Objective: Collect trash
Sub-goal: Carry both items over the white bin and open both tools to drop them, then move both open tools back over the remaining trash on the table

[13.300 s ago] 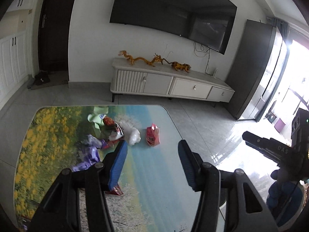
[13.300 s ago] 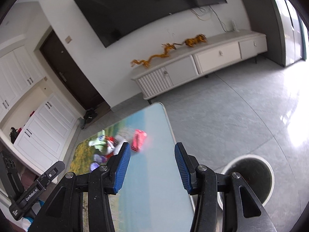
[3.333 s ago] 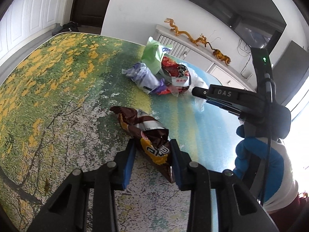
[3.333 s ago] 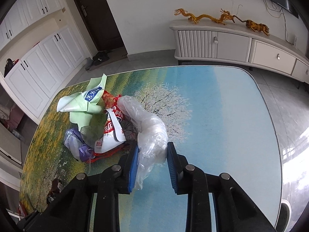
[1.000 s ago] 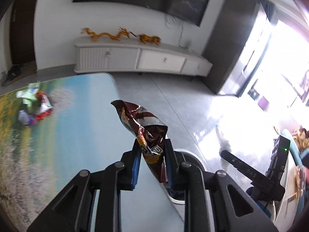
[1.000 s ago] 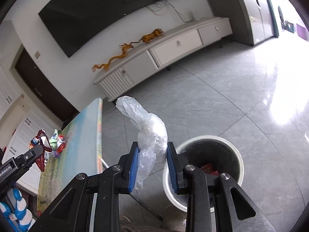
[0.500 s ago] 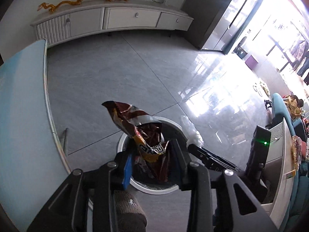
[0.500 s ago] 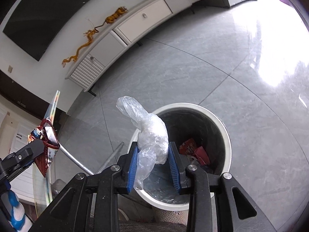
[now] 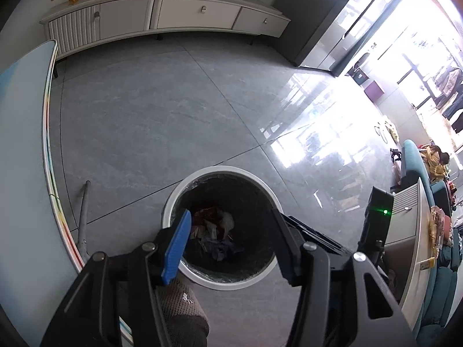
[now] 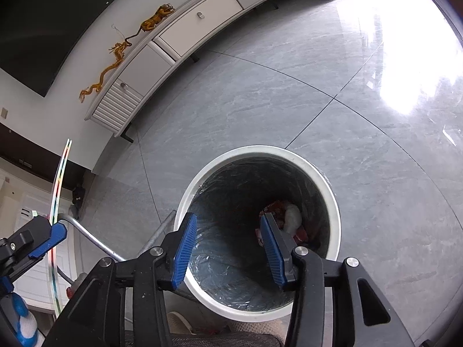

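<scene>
A round white trash bin (image 9: 188,183) with a dark liner stands on the grey floor, also in the right wrist view (image 10: 260,151). Trash lies at its bottom: wrappers (image 9: 212,225) and a clear plastic bag (image 10: 292,217) among red wrappers. My left gripper (image 9: 231,241) is open and empty above the bin. My right gripper (image 10: 228,245) is open and empty above the bin. The left gripper also shows at the left edge of the right wrist view (image 10: 43,238).
The table's edge (image 9: 47,144) runs down the left, with a metal leg (image 9: 84,217) beside the bin. A white TV cabinet (image 9: 162,20) stands at the far wall. A sofa and side table (image 9: 419,231) are at the right.
Both grippers opened. The brown snack bag and the clear plastic bag dropped from the jaws into the bin.
</scene>
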Demonstrator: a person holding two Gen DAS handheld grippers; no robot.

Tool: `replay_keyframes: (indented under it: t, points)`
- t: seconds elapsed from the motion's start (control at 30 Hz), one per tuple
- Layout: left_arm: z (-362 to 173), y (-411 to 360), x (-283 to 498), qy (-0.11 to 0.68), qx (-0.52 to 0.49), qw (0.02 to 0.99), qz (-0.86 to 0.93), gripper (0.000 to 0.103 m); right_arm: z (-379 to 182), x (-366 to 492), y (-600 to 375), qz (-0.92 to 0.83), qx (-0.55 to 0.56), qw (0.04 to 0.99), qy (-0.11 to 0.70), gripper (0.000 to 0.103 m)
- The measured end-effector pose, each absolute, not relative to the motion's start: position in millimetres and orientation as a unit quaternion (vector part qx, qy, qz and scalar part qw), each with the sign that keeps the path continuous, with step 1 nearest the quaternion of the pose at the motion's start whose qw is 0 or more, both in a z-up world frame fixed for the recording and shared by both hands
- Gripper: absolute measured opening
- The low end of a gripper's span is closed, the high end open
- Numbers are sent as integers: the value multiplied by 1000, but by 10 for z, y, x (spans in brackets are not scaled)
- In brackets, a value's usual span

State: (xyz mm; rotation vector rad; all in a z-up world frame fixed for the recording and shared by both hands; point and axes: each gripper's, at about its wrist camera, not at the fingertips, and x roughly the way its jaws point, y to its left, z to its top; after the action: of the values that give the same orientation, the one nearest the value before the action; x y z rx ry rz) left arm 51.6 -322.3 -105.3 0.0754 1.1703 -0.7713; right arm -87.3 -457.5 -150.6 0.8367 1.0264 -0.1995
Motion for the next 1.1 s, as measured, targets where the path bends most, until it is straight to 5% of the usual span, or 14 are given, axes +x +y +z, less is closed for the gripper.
replay_keyframes:
  t: [0.47, 1.1]
  points:
    - [-689, -2978, 248, 505, 31, 788, -351, 53, -961, -1005, -4527, -87, 375, 810, 442, 43]
    - [312, -1634, -46, 373, 13, 886, -274, 61, 171, -959, -3792, -28, 302, 869, 392, 45]
